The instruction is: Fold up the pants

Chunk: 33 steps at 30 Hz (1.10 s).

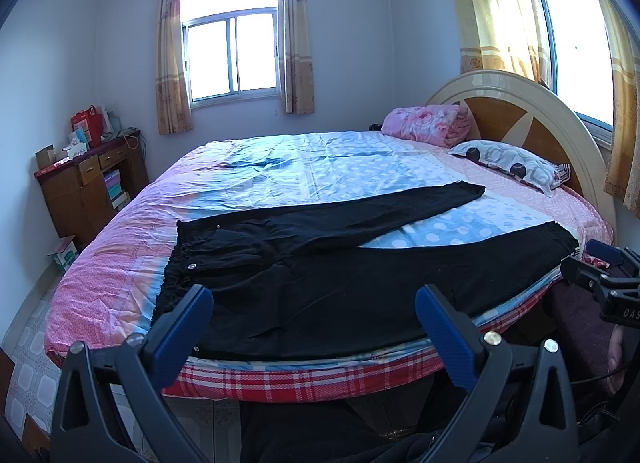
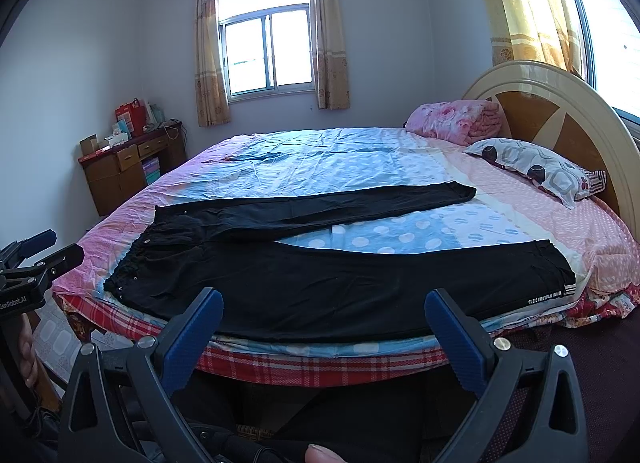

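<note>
Across the middle of the frame, the black pants (image 1: 320, 263) lie flat on the bed (image 1: 100, 263), legs spread apart, waistband at left. My left claw (image 1: 314, 323) and right claw (image 2: 324, 327) both gape wide at the bottom edge, holding nothing.

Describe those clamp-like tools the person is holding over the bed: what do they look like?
Each is a black plastic frame with two fingers lined with blue ribbed pads and silver bolts at the joints. The left hand-held gripper and the right hand-held gripper look the same. White lettering marks the bodies: "GenRobot.AI" on the left one, seen from the right wrist view, and "DAS" on the right one, cut off at the picture's edge.
</note>
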Each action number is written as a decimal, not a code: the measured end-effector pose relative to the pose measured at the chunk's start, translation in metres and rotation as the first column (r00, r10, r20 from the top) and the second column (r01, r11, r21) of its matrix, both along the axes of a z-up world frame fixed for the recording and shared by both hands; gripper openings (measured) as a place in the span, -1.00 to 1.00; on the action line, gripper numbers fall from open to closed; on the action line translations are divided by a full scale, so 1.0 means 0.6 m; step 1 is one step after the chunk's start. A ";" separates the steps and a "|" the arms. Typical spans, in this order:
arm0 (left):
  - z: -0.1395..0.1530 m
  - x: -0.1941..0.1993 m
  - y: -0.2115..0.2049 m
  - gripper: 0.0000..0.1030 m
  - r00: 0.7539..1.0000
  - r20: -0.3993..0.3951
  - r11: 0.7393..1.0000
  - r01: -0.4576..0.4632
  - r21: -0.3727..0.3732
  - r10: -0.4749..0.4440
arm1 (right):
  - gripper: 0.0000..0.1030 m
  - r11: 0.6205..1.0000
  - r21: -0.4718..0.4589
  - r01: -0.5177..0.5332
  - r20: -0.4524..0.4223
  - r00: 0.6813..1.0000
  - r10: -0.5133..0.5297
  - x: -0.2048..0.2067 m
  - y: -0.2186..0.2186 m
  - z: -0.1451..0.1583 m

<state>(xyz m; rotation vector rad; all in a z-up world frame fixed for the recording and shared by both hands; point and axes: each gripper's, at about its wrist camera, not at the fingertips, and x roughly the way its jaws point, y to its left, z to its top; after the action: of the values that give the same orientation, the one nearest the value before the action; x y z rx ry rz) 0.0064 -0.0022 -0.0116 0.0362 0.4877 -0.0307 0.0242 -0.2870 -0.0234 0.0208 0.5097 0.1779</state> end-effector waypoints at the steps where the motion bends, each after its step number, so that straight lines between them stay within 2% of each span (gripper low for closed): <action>1: 0.000 0.000 0.000 1.00 1.000 0.001 1.000 0.000 0.000 0.000 | 0.98 1.000 0.000 0.001 0.000 1.000 -0.001 0.000 0.001 -0.001; 15: -0.007 0.009 0.006 1.00 1.000 -0.019 1.000 -0.006 0.001 0.006 | 0.98 1.000 -0.005 0.002 -0.007 1.000 -0.002 0.003 0.001 -0.004; 23: -0.035 0.030 0.004 1.00 0.999 -0.044 1.000 0.000 0.013 0.000 | 0.98 1.000 -0.019 0.012 -0.035 0.999 -0.013 0.020 -0.003 -0.026; 26: -0.063 0.059 0.010 1.00 0.998 -0.065 0.999 -0.004 0.034 0.006 | 0.98 0.999 -0.045 0.025 -0.043 0.999 -0.027 0.034 -0.001 -0.043; 30: -0.112 0.115 0.032 1.00 0.989 -0.145 0.999 -0.018 0.046 0.024 | 0.98 0.994 -0.110 0.016 -0.074 0.997 -0.024 0.066 0.000 -0.077; 33: -0.139 0.167 0.068 1.00 0.977 -0.193 0.995 -0.073 0.071 0.085 | 0.98 0.990 -0.139 0.000 -0.109 0.994 -0.015 0.106 -0.006 -0.097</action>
<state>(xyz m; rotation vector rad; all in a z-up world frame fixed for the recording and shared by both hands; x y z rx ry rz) 0.1068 0.0386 -0.0951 0.0769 0.6868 0.0602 0.0879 -0.2905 -0.0815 -0.1041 0.6308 0.1339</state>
